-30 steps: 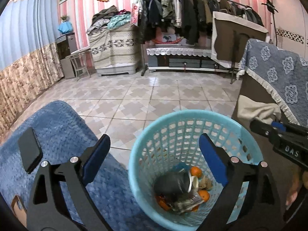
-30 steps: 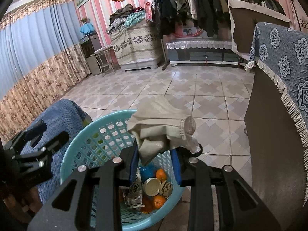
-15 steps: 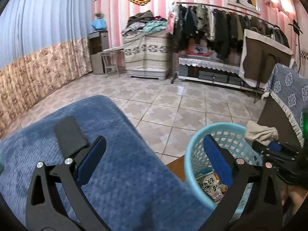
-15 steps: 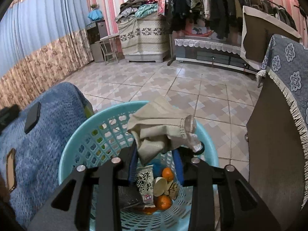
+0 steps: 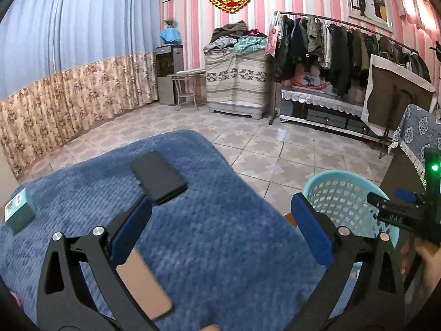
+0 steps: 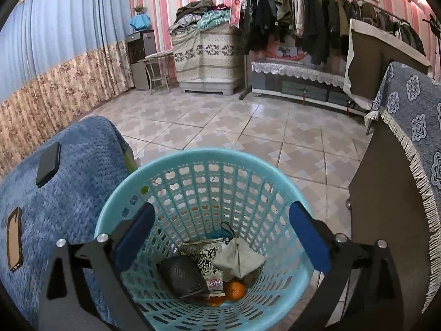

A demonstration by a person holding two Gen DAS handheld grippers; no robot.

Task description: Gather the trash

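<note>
My right gripper hangs over the light-blue mesh basket. Its jaws are opening and nothing is between them. A crumpled beige wad lies in the basket on a printed snack wrapper, next to a black ribbed object and an orange. My left gripper stands open and empty above the blue blanket. On the blanket lie a black phone, a tan phone case partly under the left finger, and a teal box. The basket stands off the blanket's right edge.
A dark cabinet with a fringed blue floral cover stands close to the basket's right. Tiled floor stretches toward a clothes rack and a covered pile at the striped back wall. Curtains run along the left.
My right gripper opened and the beige wad dropped into the basket. My left gripper swung left, from over the basket to over the blue blanket, bringing the phone and case into view.
</note>
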